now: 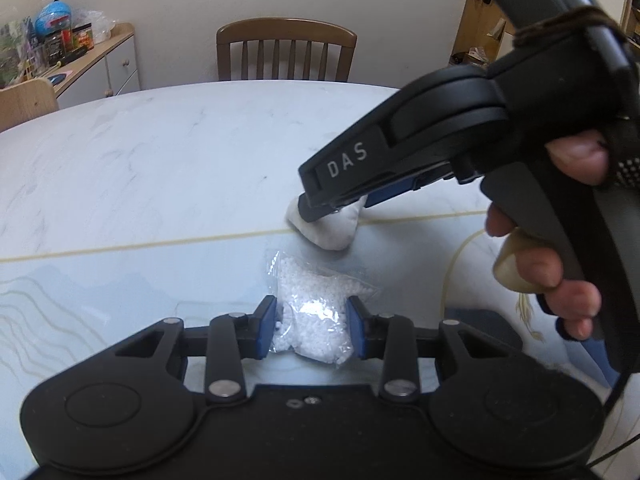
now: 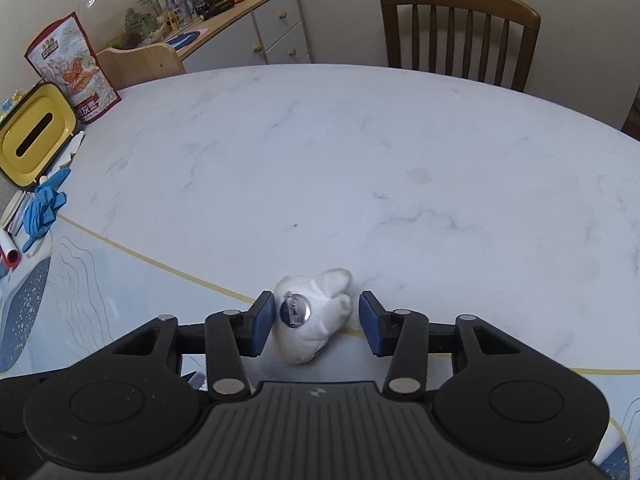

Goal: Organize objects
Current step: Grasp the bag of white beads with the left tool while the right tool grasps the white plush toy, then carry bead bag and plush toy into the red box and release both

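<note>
A clear plastic bag of small white beads (image 1: 310, 312) lies on the marble table (image 1: 160, 168). My left gripper (image 1: 311, 328) is shut on it, its blue pads pressing the bag's sides. A white plush toy (image 2: 310, 320) with a round metal fitting on it lies just beyond the bag (image 1: 328, 232). My right gripper (image 2: 316, 322) stands open around the toy: the left pad touches it and a gap shows at the right pad. In the left wrist view the right gripper (image 1: 320, 210) comes down from the right onto the toy, held by a hand (image 1: 560, 272).
A wooden chair (image 2: 460, 28) stands at the far side of the table. At the left edge are a yellow tissue box (image 2: 36, 136), a printed pouch (image 2: 72, 68) and blue gloves (image 2: 42, 208). A sideboard (image 2: 248, 12) with jars stands behind.
</note>
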